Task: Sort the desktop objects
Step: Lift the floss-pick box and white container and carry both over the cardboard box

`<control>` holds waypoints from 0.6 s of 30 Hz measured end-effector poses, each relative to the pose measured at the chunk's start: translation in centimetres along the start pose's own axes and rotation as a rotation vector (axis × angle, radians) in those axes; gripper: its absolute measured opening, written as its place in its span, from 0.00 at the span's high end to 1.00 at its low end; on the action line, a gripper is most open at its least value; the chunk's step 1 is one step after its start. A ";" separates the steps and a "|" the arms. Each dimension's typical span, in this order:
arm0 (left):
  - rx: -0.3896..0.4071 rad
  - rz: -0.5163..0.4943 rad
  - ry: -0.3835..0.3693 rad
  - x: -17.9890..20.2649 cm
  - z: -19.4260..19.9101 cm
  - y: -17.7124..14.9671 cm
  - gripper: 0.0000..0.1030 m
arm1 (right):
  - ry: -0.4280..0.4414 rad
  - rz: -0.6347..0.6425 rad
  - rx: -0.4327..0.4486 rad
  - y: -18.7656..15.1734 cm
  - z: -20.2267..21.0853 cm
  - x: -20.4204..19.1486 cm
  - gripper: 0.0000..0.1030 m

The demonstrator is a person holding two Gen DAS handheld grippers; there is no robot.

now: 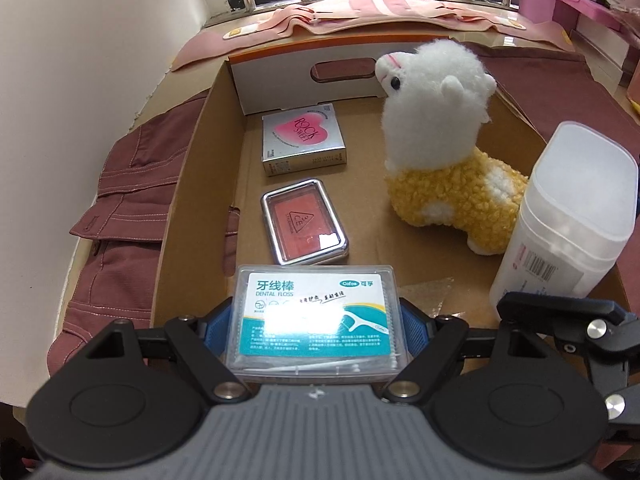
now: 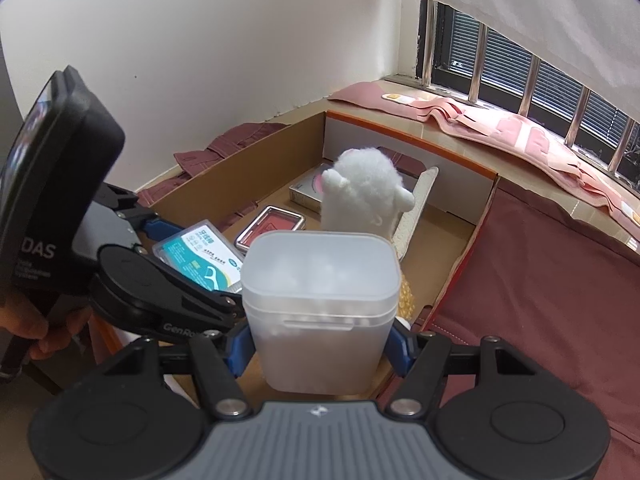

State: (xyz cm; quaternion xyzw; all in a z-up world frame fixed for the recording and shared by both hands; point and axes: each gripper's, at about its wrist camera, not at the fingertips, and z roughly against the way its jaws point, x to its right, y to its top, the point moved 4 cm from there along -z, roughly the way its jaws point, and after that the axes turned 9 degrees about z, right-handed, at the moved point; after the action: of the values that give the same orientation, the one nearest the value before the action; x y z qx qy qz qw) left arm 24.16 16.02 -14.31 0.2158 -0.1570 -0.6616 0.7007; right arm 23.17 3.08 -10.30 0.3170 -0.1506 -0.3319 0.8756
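My left gripper (image 1: 316,320) is shut on a clear dental floss box (image 1: 316,316) and holds it over the near end of an open cardboard box (image 1: 192,184). My right gripper (image 2: 320,344) is shut on a frosted white plastic jar (image 2: 320,308), held above the box's near right corner; the jar also shows in the left wrist view (image 1: 568,216). Inside the box lie a silver "Rock Sweet" carton (image 1: 303,138), a red blush compact (image 1: 304,222) and a white-and-yellow alpaca plush (image 1: 440,148). The floss box also shows in the right wrist view (image 2: 200,256).
The cardboard box rests on dark red clothing (image 2: 540,300), (image 1: 120,208). A white wall (image 1: 80,80) runs along the left. Pink cloth (image 1: 380,8) lies on the sill under a barred window (image 2: 520,76). The left gripper's body (image 2: 60,184) stands close left of the jar.
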 end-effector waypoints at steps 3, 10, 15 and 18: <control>-0.005 -0.013 0.005 0.4 -0.2 -0.1 0.20 | 0.000 0.001 0.006 0.0 0.2 0.2 0.38; -0.021 -0.051 0.023 0.7 -0.6 -0.5 0.19 | 0.000 0.008 0.012 0.1 0.4 0.4 0.38; -0.034 -0.055 0.030 0.8 -0.7 -0.5 0.18 | 0.007 0.005 0.016 0.2 0.4 0.4 0.38; -0.039 -0.056 0.032 0.8 -0.8 -0.5 0.17 | 0.006 0.005 0.018 0.2 0.5 0.4 0.38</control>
State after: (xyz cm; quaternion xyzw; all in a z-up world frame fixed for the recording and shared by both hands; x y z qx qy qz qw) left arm 24.19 15.32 -15.27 0.2170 -0.1271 -0.6804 0.6883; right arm 23.37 2.68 -9.81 0.3254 -0.1517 -0.3273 0.8741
